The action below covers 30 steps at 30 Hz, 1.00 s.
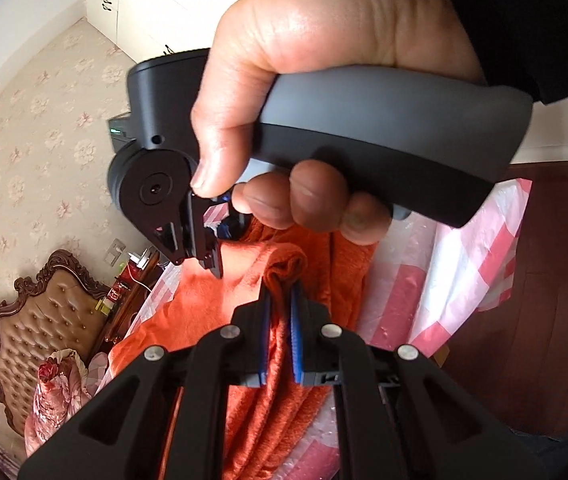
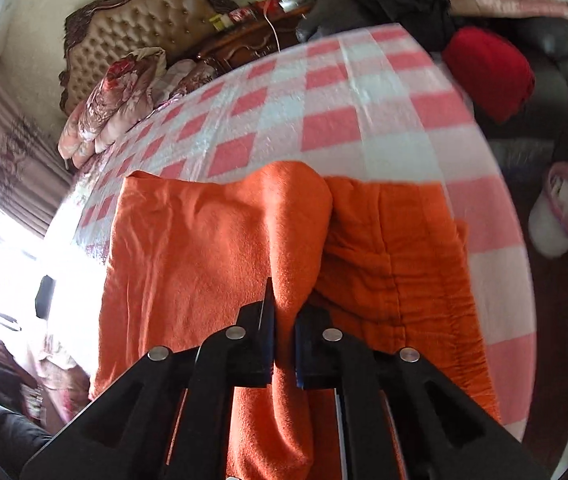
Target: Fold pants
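Two grippers pinched one pair of orange pants over the bed.

The left gripper (image 1: 280, 300) had its two blue pads (image 1: 295, 328) squeezed on a bunched fold of the pants (image 1: 259, 400). The right gripper (image 2: 284, 320) had its two black fingers (image 2: 261, 344) squeezed on another fold. There was one pair of pants. In the right view it lay partly folded on the checked cloth (image 2: 324, 92), running long from side to side. A hand (image 1: 324, 80) held the right gripper.
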Each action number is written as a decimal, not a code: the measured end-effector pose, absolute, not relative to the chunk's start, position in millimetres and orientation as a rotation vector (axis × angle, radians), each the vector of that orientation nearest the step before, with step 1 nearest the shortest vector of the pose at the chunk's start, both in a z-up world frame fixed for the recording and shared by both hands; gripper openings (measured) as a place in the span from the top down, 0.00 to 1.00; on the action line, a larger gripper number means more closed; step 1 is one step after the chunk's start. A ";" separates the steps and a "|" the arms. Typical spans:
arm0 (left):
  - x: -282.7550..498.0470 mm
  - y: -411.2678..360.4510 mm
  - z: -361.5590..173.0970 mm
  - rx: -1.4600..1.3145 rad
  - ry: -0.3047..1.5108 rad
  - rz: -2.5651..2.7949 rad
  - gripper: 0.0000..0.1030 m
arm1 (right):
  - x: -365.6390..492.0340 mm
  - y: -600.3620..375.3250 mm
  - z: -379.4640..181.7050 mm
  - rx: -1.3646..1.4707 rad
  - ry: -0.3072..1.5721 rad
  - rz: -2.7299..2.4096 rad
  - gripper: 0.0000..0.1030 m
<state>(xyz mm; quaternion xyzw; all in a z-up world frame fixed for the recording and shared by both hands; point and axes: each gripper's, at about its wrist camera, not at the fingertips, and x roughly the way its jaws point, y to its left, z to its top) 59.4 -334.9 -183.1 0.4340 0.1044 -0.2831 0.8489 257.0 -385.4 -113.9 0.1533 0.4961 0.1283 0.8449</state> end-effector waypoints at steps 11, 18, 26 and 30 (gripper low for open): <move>57.9 -334.6 -180.9 0.924 0.237 -0.600 0.92 | 252.0 -360.6 -103.8 0.123 1.011 0.194 0.94; 56.7 -335.2 -179.8 0.929 0.239 -0.606 0.92 | 250.0 -355.4 -104.0 0.074 1.003 0.171 0.94; 54.9 -334.0 -178.6 0.925 0.240 -0.611 0.92 | 250.2 -354.6 -105.8 0.060 1.009 0.165 0.93; 55.8 -333.1 -178.3 0.923 0.242 -0.613 0.92 | 255.9 -357.7 -110.0 0.078 1.030 0.163 0.83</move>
